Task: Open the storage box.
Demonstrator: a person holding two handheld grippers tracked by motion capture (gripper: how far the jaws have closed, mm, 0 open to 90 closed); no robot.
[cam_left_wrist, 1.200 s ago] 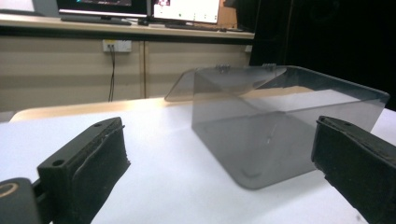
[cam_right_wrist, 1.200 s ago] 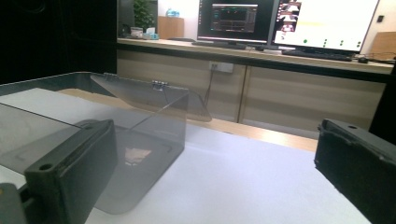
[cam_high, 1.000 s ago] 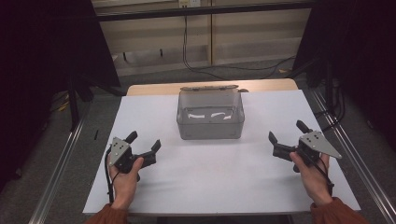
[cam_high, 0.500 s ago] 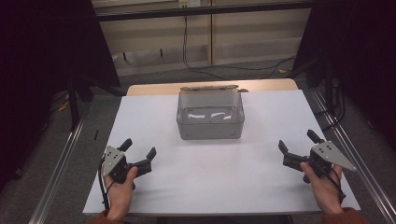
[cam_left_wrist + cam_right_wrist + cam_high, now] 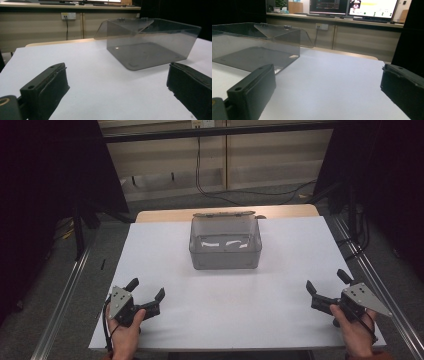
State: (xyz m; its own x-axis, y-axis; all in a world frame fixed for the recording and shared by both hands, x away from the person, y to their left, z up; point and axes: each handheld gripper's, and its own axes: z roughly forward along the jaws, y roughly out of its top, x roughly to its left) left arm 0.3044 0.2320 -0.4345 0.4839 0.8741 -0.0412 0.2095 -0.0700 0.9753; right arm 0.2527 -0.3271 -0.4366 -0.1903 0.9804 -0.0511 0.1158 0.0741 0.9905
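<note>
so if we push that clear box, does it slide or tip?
The clear box looks stiff, thin-walled and probably light. Wide and low with a flat base on the smooth white table, it would likely slide, not tip. Its open hinged lid might flap.

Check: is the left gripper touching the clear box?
Apart. The high view shows bare white table between the left gripper and the clear box.

Two black grippers (image 5: pixel 148 292) (image 5: pixel 327 284) — grey three-cornered top plates, thick block fingers (image 5: pixel 47 85) with screw holes, trailing black cables.
</note>
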